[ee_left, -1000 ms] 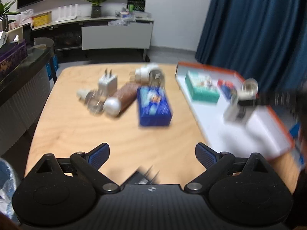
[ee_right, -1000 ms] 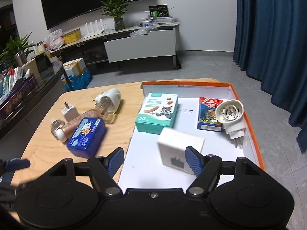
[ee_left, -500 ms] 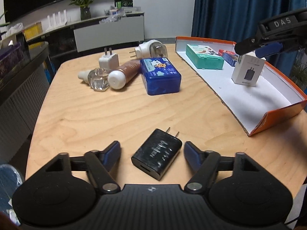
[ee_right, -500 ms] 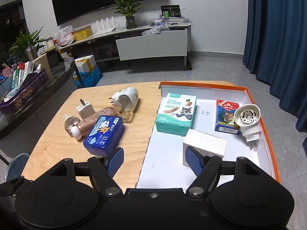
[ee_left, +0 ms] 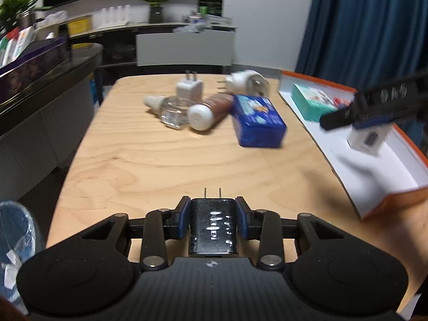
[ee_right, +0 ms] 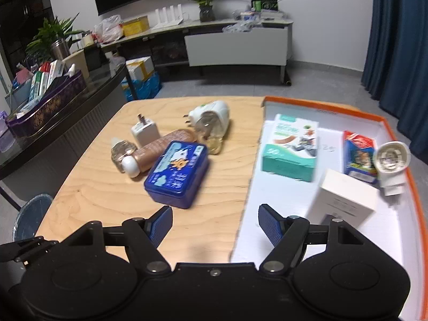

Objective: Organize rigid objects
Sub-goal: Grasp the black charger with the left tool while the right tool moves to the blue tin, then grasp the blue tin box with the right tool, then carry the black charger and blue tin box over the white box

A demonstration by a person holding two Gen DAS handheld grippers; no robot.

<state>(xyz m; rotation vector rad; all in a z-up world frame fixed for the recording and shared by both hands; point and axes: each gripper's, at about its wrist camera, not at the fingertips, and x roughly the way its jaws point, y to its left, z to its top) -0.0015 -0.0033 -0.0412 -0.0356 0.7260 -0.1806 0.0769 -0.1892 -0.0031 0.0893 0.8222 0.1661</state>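
At the table's near edge, I am clamping my left gripper (ee_left: pixel 213 220), its jaws having just been closing, onto the black charger (ee_left: pixel 213 226), my right gripper (ee_right: pixel 212 224) gaping empty, so next I judge lifting it into the orange tray (ee_left: pixel 396 199).

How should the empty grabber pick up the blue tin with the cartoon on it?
Grip the blue tin across its two long side walls, coming down from above. It lies flat, lid up, and those walls look flat and parallel. The right gripper is open; the brown tube touches the tin's far corner, so grip nearer.
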